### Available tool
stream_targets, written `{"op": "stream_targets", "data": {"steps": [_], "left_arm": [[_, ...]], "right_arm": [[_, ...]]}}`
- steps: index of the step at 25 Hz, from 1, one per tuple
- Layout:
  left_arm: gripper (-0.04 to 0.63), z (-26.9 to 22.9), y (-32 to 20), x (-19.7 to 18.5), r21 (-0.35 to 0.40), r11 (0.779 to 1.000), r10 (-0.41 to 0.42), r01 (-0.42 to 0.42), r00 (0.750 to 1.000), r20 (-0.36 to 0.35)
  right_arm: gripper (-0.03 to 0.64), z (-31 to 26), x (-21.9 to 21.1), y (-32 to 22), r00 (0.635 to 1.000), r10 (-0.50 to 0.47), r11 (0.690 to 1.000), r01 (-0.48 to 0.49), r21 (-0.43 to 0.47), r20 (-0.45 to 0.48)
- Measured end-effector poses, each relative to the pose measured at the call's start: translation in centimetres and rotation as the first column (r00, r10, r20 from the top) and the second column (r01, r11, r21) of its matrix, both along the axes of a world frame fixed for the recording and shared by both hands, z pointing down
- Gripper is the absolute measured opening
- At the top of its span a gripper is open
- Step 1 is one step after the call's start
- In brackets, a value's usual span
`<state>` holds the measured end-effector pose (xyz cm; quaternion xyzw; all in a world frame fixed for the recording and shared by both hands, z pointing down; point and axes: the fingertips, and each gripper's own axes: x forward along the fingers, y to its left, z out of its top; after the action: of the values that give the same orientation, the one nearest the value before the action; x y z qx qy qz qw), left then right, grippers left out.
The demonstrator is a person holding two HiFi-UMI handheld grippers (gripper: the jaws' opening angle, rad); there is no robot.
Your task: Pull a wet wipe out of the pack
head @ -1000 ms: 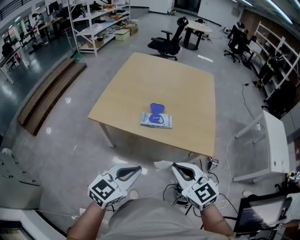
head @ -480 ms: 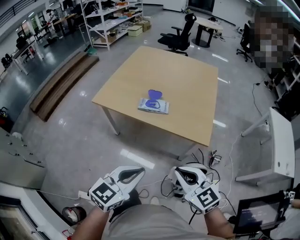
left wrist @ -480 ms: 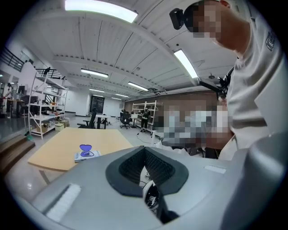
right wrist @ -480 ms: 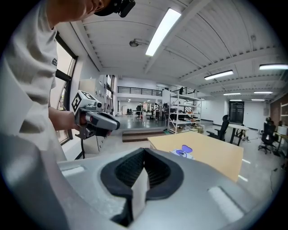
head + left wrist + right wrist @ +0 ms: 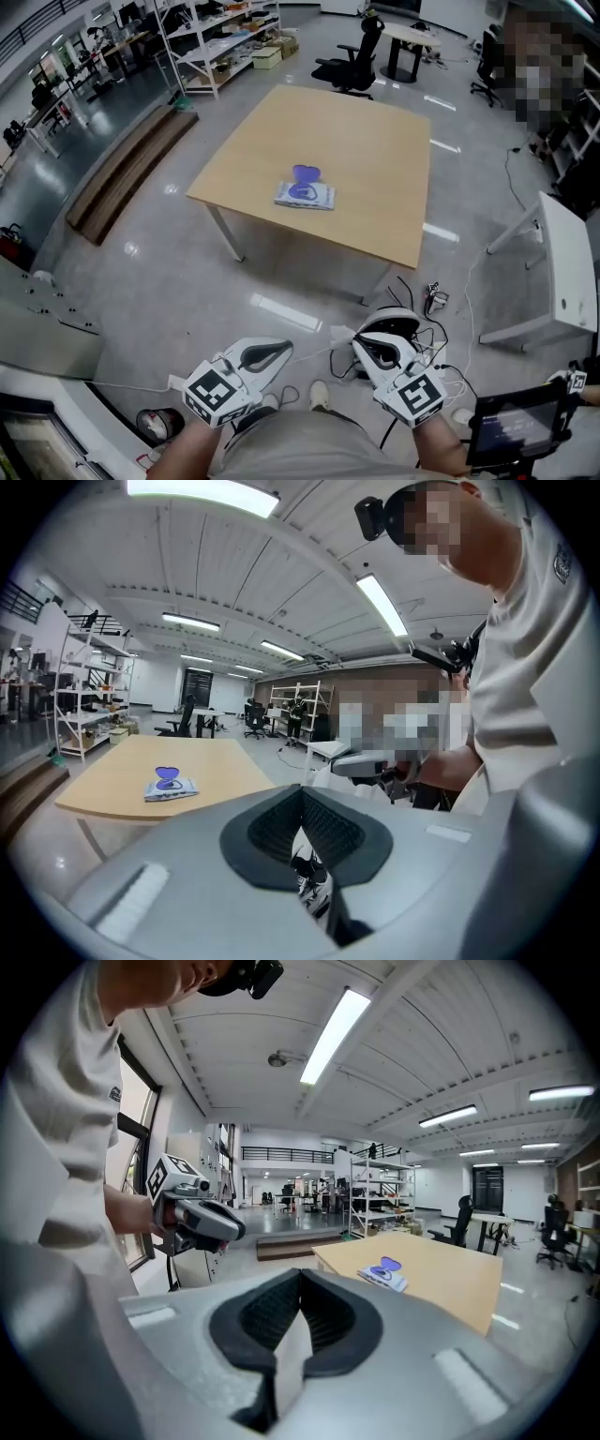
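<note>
The wet wipe pack [image 5: 305, 195] lies near the front edge of the light wooden table [image 5: 375, 178], its purple lid flipped up. It is small in the left gripper view [image 5: 172, 787] and the right gripper view [image 5: 384, 1275]. Both grippers hang close to my body, well short of the table, over the floor. My right gripper [image 5: 360, 342] is shut on a white wet wipe [image 5: 287, 1363], whose loose end shows at its tip [image 5: 339, 331]. My left gripper [image 5: 274, 350] is shut with nothing in it; it also shows in the right gripper view [image 5: 195, 1215].
Cables [image 5: 422, 314] lie on the glossy floor near the table's front right leg. A white desk [image 5: 562, 281] and a screen [image 5: 511, 429] stand at the right. A wooden bench [image 5: 117, 173], shelves [image 5: 211, 37] and an office chair [image 5: 347, 61] lie beyond.
The view has drawn back from the table, so the pack now sits farther off and higher in the head view. Both grippers stay shut near my body, the right still holding the wipe.
</note>
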<state>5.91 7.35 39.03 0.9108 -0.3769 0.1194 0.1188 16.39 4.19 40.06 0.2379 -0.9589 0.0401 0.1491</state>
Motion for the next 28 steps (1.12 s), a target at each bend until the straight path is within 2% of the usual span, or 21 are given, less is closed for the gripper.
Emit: {"op": "stream_targets", "data": {"steps": [5, 10, 18, 28], "left_arm": [[0.006, -1.3, 1.7, -0.7, 0.022, 0.998, 0.052, -0.052, 0.999, -0.009], [0.006, -2.3, 6.3, -4.0, 0.049, 0.996, 0.077, -0.076, 0.997, -0.011], [0.006, -3.0, 10.2, -7.8, 0.061, 0.995, 0.083, -0.082, 0.996, -0.016], [0.006, -2.0, 10.7, -10.0, 0.058, 0.995, 0.080, -0.078, 0.996, -0.027]], "right_arm": [[0.003, -1.3, -1.4, 2.3, 0.999, 0.034, 0.999, -0.034, 0.007, -0.018], [0.003, -2.6, -5.1, 7.5, 0.999, 0.032, 0.999, -0.033, 0.024, 0.008], [0.003, -4.7, -8.9, 11.5, 0.999, 0.039, 0.998, -0.039, 0.044, -0.004], [0.003, -5.7, -10.8, 12.7, 0.998, 0.055, 0.996, -0.056, 0.074, 0.007]]}}
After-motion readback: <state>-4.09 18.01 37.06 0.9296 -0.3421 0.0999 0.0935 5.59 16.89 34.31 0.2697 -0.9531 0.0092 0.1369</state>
